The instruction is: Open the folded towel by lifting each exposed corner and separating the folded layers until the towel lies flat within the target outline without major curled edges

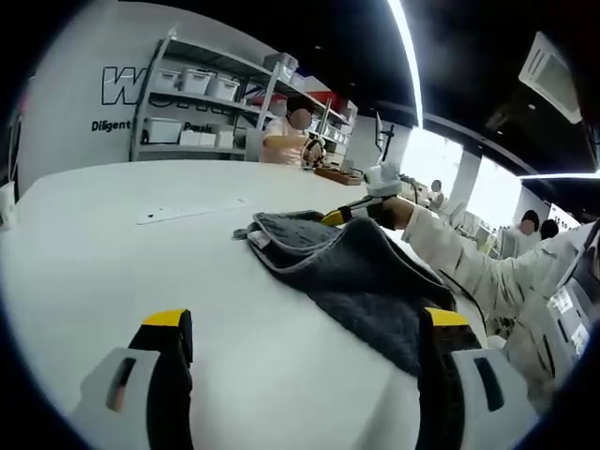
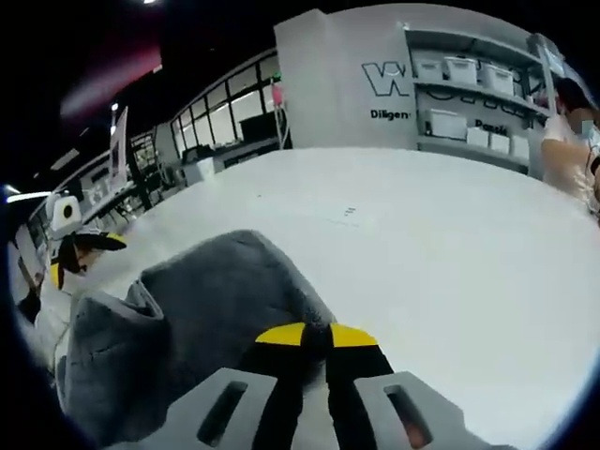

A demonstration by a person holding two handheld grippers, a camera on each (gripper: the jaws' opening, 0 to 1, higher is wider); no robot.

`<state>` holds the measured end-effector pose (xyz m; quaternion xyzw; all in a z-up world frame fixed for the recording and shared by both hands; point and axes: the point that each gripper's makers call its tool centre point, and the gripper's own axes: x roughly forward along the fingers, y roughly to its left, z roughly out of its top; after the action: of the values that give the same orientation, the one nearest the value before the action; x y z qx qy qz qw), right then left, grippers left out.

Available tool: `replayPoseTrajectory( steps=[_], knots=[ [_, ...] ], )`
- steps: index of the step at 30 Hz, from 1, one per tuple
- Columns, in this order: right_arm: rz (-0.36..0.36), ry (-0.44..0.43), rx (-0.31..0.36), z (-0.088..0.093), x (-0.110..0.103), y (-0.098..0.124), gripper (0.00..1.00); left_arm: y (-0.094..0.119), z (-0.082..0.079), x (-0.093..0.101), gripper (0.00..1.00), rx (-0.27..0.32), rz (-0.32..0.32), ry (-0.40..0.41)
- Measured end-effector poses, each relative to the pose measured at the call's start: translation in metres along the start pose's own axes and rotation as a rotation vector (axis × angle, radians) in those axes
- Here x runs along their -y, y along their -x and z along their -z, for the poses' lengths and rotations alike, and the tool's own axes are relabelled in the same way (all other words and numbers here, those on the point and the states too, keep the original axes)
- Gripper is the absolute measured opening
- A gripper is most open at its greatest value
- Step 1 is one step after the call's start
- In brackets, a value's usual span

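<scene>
White table (image 1: 112, 281) spanning both views, grey towel (image 1: 366, 272) folded, lying at 2 o'clock of the left gripper (image 1: 305, 323), its jaws spread wide, right gripper (image 2: 316, 336) jaws pressed together, apparently pinching the towel's edge, shelving (image 1: 202, 103) at 11 o'clock

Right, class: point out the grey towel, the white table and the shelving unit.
grey towel (image 1: 361, 272), left gripper view, middle of its upper layer.
white table (image 2: 441, 234), right gripper view, bare top.
shelving unit (image 1: 192, 112), left gripper view, its middle shelves.

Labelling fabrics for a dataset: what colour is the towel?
Dark grey, with a lighter grey edge trim; the towel shows best in the left gripper view.
</scene>
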<state>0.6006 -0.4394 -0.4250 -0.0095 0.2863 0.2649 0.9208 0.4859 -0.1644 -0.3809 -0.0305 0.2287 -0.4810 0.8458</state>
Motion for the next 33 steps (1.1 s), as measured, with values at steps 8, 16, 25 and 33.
replayPoseTrajectory(
  steps=[8,16,25,33],
  knots=[
    [0.012,0.004,0.012,-0.007,0.000,-0.010,0.00,0.001,0.003,0.001,0.99,-0.004,-0.007,0.003],
    [0.030,0.035,0.015,-0.015,0.003,-0.021,0.00,0.001,0.005,0.002,0.99,-0.008,-0.008,0.000],
    [0.051,0.057,0.017,-0.021,0.006,-0.031,0.00,0.002,0.006,0.000,0.99,-0.012,-0.019,0.001],
    [0.072,0.069,0.018,-0.026,0.011,-0.039,0.00,0.002,0.007,-0.001,0.99,-0.016,-0.021,0.006]
  ],
)
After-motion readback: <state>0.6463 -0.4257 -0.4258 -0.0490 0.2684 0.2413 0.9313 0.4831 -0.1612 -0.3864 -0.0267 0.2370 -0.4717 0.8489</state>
